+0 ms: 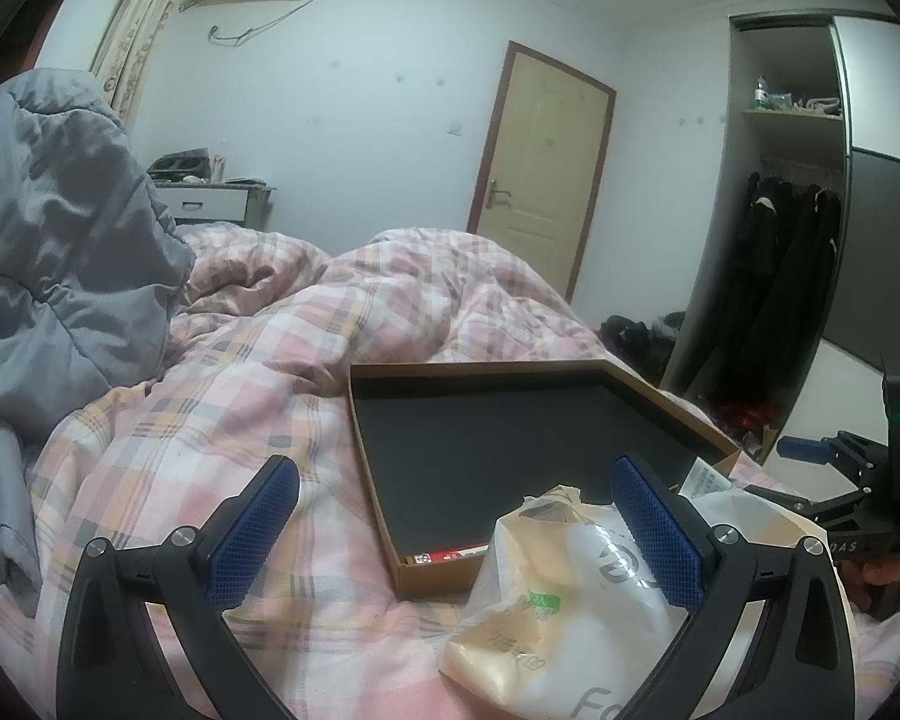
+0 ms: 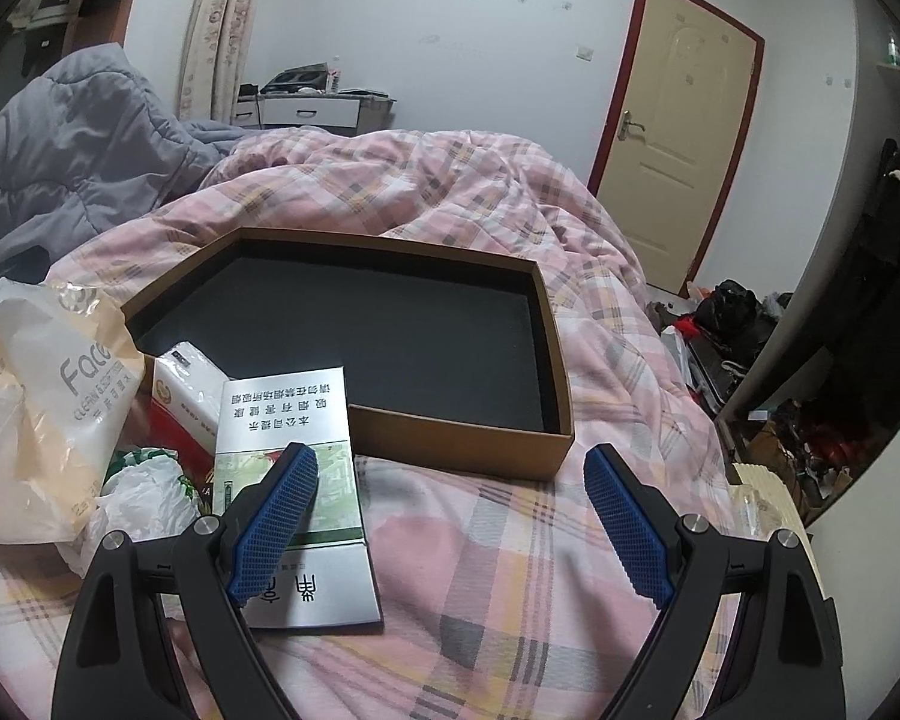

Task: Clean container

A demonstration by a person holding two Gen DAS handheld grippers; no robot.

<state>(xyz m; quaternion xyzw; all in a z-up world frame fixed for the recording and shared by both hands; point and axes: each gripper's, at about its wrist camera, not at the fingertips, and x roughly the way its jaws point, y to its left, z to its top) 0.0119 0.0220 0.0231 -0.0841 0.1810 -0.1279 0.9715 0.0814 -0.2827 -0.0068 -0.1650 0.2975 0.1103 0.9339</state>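
A shallow brown cardboard box [image 2: 462,438] with a black lining lies on the bed; in the left wrist view the same box [image 1: 384,480] shows a small red item [image 1: 450,555] in its near corner. A white-and-green carton [image 2: 288,420] leans over the box's near left rim, with a red-and-white carton [image 2: 180,396] beside it. My right gripper [image 2: 450,516] hovers open just in front of the box, its left pad [image 2: 276,522] over the white-and-green carton without gripping it. My left gripper [image 1: 456,528] is open above a plastic bag [image 1: 570,600], holding nothing.
A pink checked duvet [image 2: 450,192] covers the bed and a grey quilt [image 1: 60,240] is bunched at the left. More plastic bags [image 2: 36,396] lie left of the box. The bed's edge, floor clutter [image 2: 780,432], a wardrobe [image 1: 792,240] and a door [image 2: 678,138] are to the right.
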